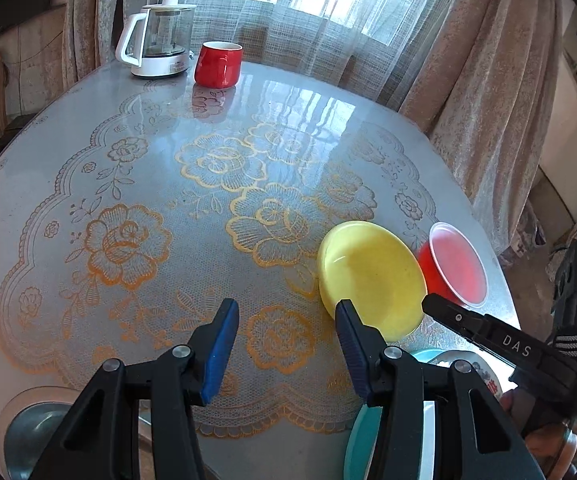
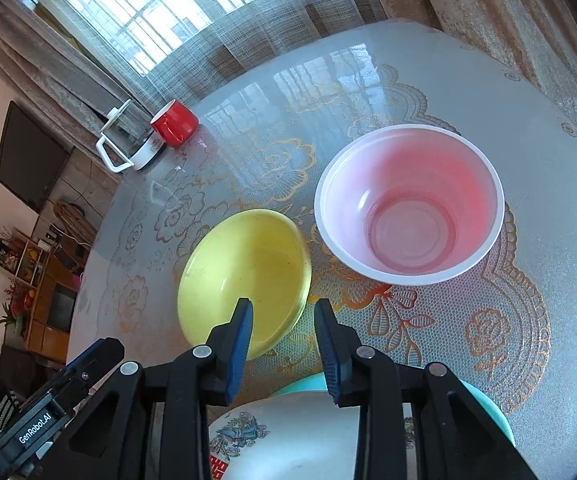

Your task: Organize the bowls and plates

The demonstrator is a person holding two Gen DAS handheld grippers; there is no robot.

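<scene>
A sunlit room with sheer net and heavy beige curtains backs a round glass-topped bench [image 1: 88, 128] laid with a lace cloth of gold roses. At twelve o'clock on it stand a clear glass kettle with white handle and base [image 1: 156, 40] and, just beside it, a glossy red ceramic mug [image 1: 218, 65].

Toward the near edge at about four o'clock in the left wrist view lies a shallow yellow plastic bowl [image 2: 244, 276], tilted, with a red-walled disposable bowl with a white rim [image 2: 408, 204] just beside it; whether they touch is unclear.

At the bottom edge both views cut off a white plate with a printed bird-and-flower motif [image 2: 288, 436] resting on a teal plate [image 2: 488, 404]; red characters on it are too clipped to read. Only the left view shows a steel bowl [image 1: 28, 432] at seven o'clock, half hidden by the gripper.

The left gripper [image 1: 286, 354] has its blue-padded fingers spread over bare cloth, holding nothing. The right gripper [image 2: 284, 352] has narrower-set fingers with nothing between them, hovering at the yellow bowl's near rim. Its body reads "DAS"; the left one's reads "GenRobot.AI".

Only the right view shows a dark wall screen and a wooden shelf.
</scene>
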